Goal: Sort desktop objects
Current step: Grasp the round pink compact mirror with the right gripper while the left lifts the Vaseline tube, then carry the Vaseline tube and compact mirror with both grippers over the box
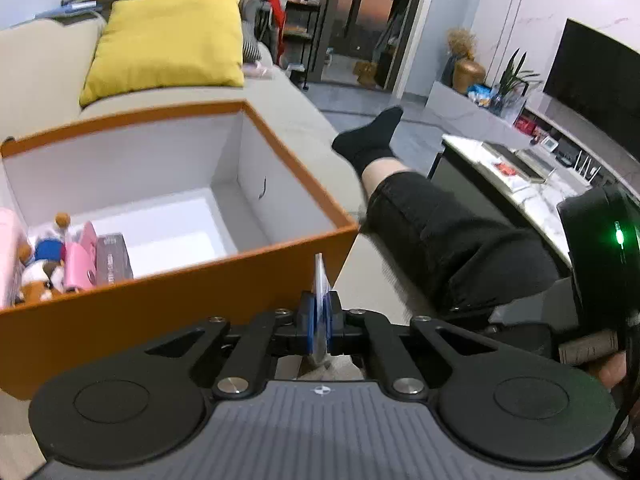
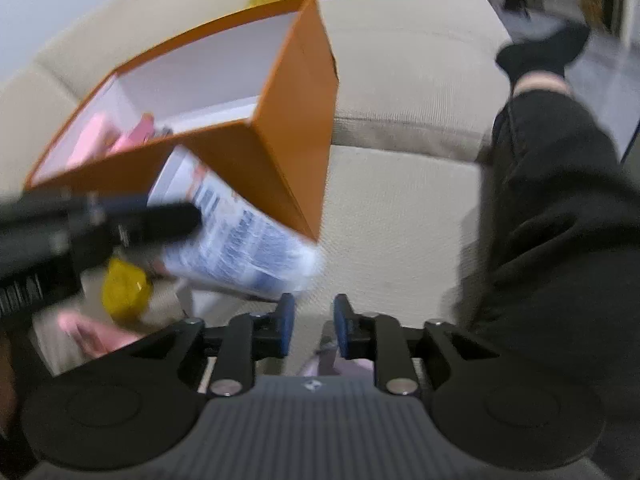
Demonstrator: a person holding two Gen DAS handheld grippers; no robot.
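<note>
My left gripper is shut on a thin flat packet, which shows edge-on just in front of the orange box. In the right wrist view the same packet is white with blue print and is held by the blurred black left gripper against the orange box's near corner. Inside the box lie a plush toy, a pink item and a dark small box. My right gripper is open over the beige sofa seat, with nothing between its blue pads.
The box stands on a beige sofa with a yellow cushion behind it. A person's leg in black lies along the seat to the right. A yellow object lies below the packet. A low table stands further right.
</note>
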